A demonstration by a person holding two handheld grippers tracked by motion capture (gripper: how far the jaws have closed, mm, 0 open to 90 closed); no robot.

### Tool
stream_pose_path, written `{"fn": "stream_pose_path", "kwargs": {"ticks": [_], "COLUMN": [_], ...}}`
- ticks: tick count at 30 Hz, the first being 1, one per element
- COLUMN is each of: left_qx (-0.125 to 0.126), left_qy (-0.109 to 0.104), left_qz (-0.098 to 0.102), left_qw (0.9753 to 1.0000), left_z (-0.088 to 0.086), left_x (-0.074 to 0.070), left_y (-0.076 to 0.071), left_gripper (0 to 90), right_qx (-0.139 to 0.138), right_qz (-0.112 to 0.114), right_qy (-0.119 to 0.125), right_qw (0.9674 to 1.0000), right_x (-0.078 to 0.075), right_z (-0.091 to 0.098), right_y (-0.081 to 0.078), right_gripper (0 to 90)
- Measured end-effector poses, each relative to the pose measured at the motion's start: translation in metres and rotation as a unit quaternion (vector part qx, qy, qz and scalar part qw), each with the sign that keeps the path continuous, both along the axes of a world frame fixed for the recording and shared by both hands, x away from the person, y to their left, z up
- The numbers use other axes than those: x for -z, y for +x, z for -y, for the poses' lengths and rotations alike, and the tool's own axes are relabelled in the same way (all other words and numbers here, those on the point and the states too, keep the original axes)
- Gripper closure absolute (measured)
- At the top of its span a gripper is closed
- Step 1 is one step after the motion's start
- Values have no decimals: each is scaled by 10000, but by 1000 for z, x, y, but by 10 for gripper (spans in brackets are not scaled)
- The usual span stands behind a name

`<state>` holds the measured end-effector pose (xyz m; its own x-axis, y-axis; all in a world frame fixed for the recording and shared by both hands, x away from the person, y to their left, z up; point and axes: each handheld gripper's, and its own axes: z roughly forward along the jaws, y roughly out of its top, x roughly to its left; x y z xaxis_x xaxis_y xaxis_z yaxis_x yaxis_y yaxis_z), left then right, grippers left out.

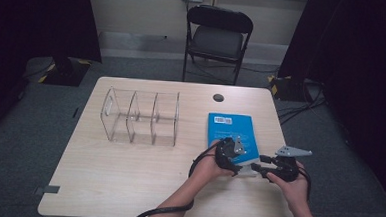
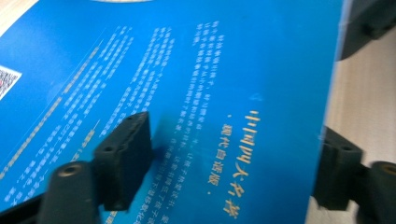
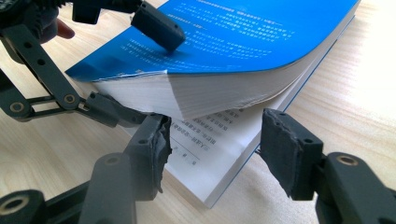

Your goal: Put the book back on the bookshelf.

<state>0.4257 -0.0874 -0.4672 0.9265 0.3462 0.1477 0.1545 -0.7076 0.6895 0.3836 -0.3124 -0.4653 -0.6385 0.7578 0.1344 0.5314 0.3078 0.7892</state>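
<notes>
1. The blue book (image 1: 231, 134) is lying flat on the right part of the wooden table (image 1: 127, 175), long axis running away from the person, barcode end at the far edge.
2. The left gripper (image 1: 236, 158) is straddling the lifted near block of pages, one jaw on the cover, one beneath; jaws wide.
3. The right gripper (image 1: 257, 167) is waiting beside the near corner, jaws parted, gripping nothing.
4. A clear rack (image 1: 140, 117) is standing to the left; a folding chair (image 1: 217, 37) is facing the far side.
</notes>
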Motion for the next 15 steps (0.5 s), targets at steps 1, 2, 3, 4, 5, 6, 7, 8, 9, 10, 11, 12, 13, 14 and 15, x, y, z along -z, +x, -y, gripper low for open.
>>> {"fn": "stream_pose_path", "kwargs": {"ticks": [1,2,3,4,5,6,7,8,9,10,11,12,13,14,15], "left_qx": [9,21,43,65,69,90,156,190,208,264,272,281,308,311,322], "left_qy": [-2,-16,-8,-3,-45,-62,-36,-55,-34,1,16,42,30,34,73], "left_qz": [-6,-2,9,9,1,11,33,55,63,77,66,52,74,69,80], "left_qw": [10000,10000,10000,10000,10000,9999,9999,9998,9998,9996,9996,9996,9995,9995,9994], "left_z": [0,0,0,0,0,0,-1,-1,0,0,0,0,0,0,0], "left_x": [0,0,0,-1,-1,-1,-1,-1,-2,-2,-3,-3,-3,-3,-4], "left_y": [0,0,0,0,0,0,0,-1,-1,0,-1,-1,-1,-1,-1], "left_gripper": [264,267,273,278,286,295,311,329,340,347,353,357,362,367,367], "right_qx": [-8,-25,-16,-37,-34,-42,-46,-42,-48,-52,-46,-61,-79,-89,-68], "right_qz": [6,5,3,6,10,18,28,30,50,51,39,42,42,43,36], "right_qy": [10,24,38,30,35,33,34,46,51,71,99,98,88,64,51], "right_qw": [10000,10000,10000,10000,10000,10000,10000,10000,10000,9999,9999,9999,9999,9999,10000], "right_x": [0,0,0,0,0,1,1,1,2,3,4,4,5,5,6], "right_z": [0,0,1,1,1,1,1,1,2,3,3,4,4,4,4], "right_y": [0,0,1,1,1,1,1,1,1,2,2,2,2,2,2], "right_gripper": [427,427,426,425,425,423,417,409,399,395,395,393,390,386,380]}}
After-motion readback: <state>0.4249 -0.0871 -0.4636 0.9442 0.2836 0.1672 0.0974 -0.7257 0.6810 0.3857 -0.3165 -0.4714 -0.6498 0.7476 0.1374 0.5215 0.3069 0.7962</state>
